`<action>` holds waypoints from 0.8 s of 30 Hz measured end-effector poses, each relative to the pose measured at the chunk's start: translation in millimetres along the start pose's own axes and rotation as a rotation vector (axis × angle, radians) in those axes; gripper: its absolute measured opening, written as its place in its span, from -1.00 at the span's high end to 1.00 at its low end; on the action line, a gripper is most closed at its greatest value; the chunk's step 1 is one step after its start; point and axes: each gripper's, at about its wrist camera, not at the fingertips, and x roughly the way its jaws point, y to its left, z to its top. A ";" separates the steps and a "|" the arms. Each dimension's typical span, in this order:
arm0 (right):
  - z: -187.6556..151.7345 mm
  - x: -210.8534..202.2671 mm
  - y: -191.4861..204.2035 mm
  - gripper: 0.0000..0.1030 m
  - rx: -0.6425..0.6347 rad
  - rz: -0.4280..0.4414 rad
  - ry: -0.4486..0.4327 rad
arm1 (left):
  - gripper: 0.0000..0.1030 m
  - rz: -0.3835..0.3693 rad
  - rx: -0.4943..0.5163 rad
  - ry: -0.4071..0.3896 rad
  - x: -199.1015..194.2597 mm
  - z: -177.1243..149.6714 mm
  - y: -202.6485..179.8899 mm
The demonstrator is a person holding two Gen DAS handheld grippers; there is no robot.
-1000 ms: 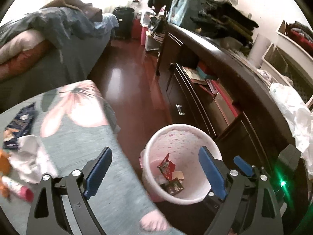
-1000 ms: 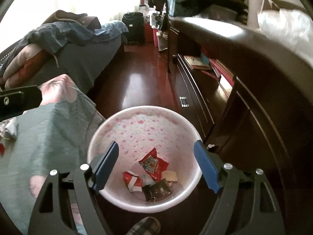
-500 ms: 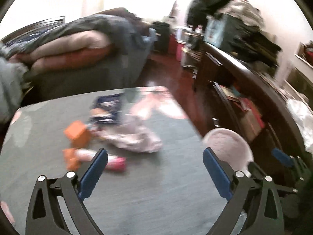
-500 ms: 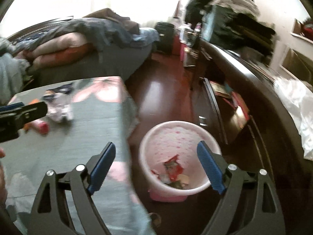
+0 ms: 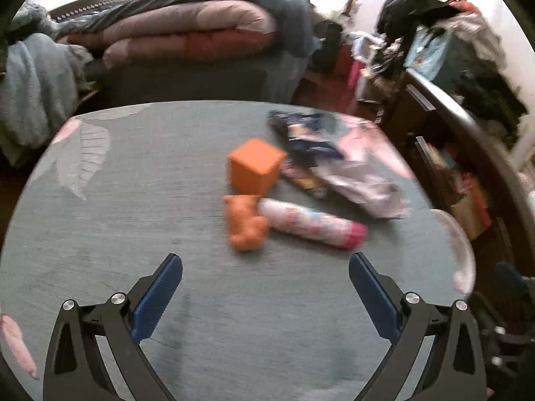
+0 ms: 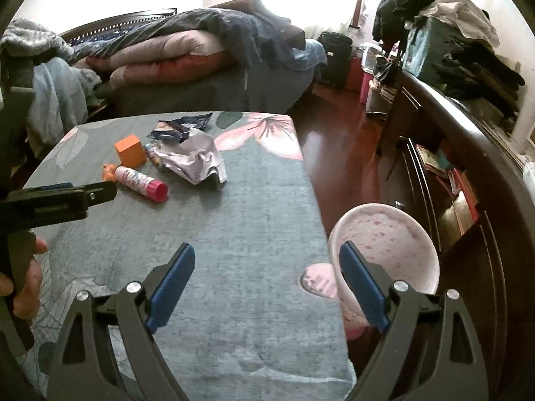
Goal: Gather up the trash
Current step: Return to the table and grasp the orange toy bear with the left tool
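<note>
On the grey floral cloth of the table [image 5: 133,207] lie a crumpled pale wrapper [image 5: 361,183] [image 6: 197,160], a dark blue snack bag [image 5: 307,133] [image 6: 180,125], a small colourful wrapper [image 5: 302,177], an orange cube [image 5: 255,165] [image 6: 131,150], an orange toy [image 5: 245,225] and a pink-capped tube [image 5: 311,225] [image 6: 140,180]. My left gripper [image 5: 265,284] is open and empty, hovering in front of the toy and tube. My right gripper [image 6: 267,277] is open and empty over the table's right edge, beside the pink speckled bin [image 6: 391,244].
A bed with piled quilts [image 6: 174,53] stands behind the table. A dark curved cabinet [image 6: 468,153] with clutter on top runs along the right. Red wooden floor [image 6: 341,153] lies between table and cabinet. The left gripper's body [image 6: 57,200] shows at the right view's left edge.
Both grippers swung left from above the bin to over the table. The left now faces the trash pile closely; the right still has the bin at its right finger.
</note>
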 end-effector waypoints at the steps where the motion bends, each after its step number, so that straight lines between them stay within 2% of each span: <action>1: 0.6 0.7 1.4 -0.73 0.000 0.004 0.002 | -0.92 0.032 -0.009 0.001 3.8 1.4 3.5; 4: 2.8 2.8 3.8 -0.73 0.007 0.016 0.005 | -0.89 0.070 -0.045 0.007 12.8 5.1 17.1; 6: 4.2 4.7 5.9 -0.73 0.008 0.026 0.008 | -0.71 0.089 -0.057 0.015 18.7 7.8 21.8; 9: 7.5 8.2 11.4 -0.73 0.002 0.035 0.011 | -0.66 0.110 -0.043 0.007 26.0 14.0 24.0; 14: 14.5 13.6 26.6 -0.72 -0.021 0.052 0.012 | -0.60 0.096 -0.004 -0.016 37.2 23.3 17.9; 16: 17.0 15.4 34.4 -0.72 -0.036 0.056 0.011 | -0.45 0.110 0.018 -0.019 39.8 26.1 14.6; 18: 20.3 17.1 42.4 -0.72 -0.049 0.063 0.008 | 0.02 0.111 0.028 -0.029 39.5 28.1 14.2; 19: 21.8 18.3 45.4 -0.72 -0.051 0.069 0.009 | 0.09 0.115 0.032 -0.031 39.2 28.8 15.2; 21: 24.8 21.7 52.1 -0.72 -0.050 0.086 0.016 | 0.51 0.124 0.037 -0.030 37.6 29.0 17.6; 24: 29.7 28.9 63.7 -0.72 -0.044 0.117 0.032 | 0.51 0.107 0.020 -0.017 34.0 28.6 27.8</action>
